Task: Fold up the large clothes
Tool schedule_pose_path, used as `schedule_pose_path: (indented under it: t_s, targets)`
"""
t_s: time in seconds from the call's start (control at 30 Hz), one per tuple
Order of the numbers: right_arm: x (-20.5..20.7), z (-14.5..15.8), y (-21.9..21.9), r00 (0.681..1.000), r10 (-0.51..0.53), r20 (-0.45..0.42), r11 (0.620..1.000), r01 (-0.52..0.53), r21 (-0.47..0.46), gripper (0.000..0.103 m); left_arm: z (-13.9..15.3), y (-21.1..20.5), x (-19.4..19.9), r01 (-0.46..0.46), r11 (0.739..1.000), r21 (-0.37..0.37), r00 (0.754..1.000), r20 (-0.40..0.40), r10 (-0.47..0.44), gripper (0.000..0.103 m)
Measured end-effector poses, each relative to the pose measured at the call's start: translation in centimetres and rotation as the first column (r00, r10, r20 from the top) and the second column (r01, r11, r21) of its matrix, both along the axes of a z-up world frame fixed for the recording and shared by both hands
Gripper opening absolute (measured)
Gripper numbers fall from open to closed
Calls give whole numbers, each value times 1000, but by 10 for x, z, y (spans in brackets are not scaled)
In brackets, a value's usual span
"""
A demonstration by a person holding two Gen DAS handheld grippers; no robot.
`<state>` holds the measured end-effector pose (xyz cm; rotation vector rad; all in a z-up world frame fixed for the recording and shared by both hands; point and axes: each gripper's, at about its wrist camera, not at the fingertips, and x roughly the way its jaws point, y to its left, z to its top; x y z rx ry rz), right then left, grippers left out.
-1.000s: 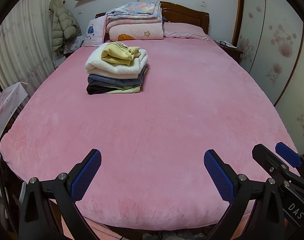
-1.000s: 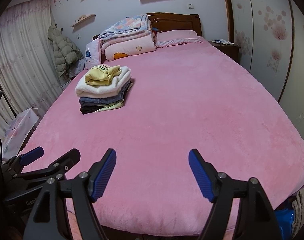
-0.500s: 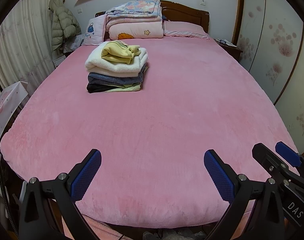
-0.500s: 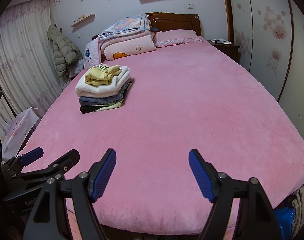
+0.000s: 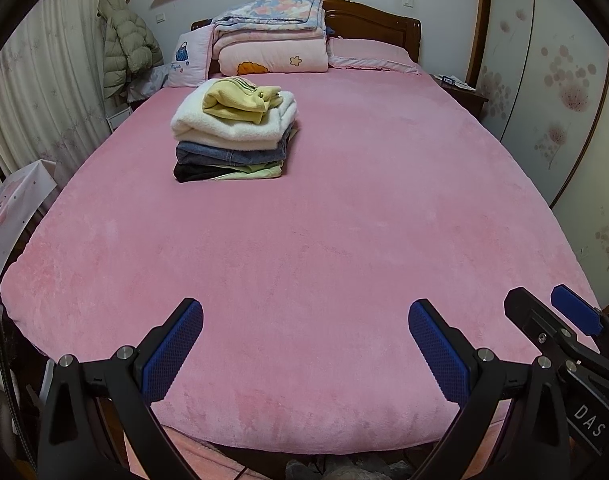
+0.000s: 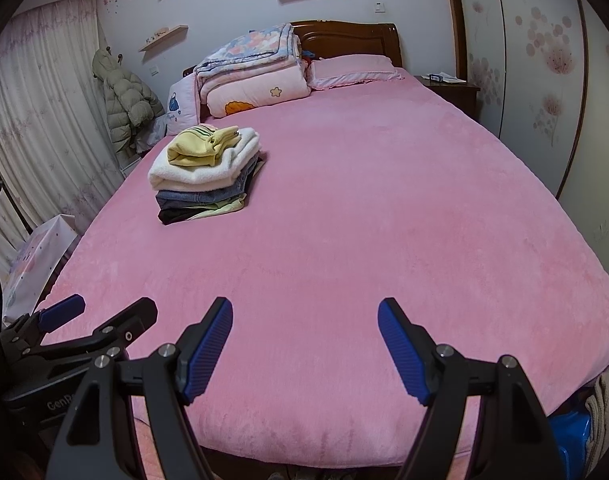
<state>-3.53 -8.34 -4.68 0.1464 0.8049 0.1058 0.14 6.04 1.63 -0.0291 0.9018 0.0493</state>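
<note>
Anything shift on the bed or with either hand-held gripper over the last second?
Nothing visibly changed. The left hand-held gripper and right hand-held gripper stay open and empty over the near edge of the pink bed; the folded clothes stack sits untouched.

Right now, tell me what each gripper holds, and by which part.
Nothing is held. The left gripper and the right gripper both stand open above the pink bed, no cloth between their fingers.

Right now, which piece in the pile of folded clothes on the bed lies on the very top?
The small yellow garment. It sits above the thick white one; the blue jeans and the dark and pale green pieces lie lower.
</note>
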Motion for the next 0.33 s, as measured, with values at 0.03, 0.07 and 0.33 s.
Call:
schedule_pose_path:
  t_s: [0.03, 0.07, 0.33]
  targets:
    - [0, 0, 0, 1000, 0, 0, 1000, 0, 0, 76, 0, 0, 0, 1, 1000, 0, 1000, -1, -1, 102]
    - [0, 0, 0, 1000, -1, -1, 1000, 1, 0, 76, 0, 0, 0, 2, 1000, 1, 1000, -2, -2, 102]
    - [-1, 1, -3, 1000, -14, -4, 1000, 14, 0, 78, 1, 2, -3, 6, 1000, -1, 1000, 0, -6, 102]
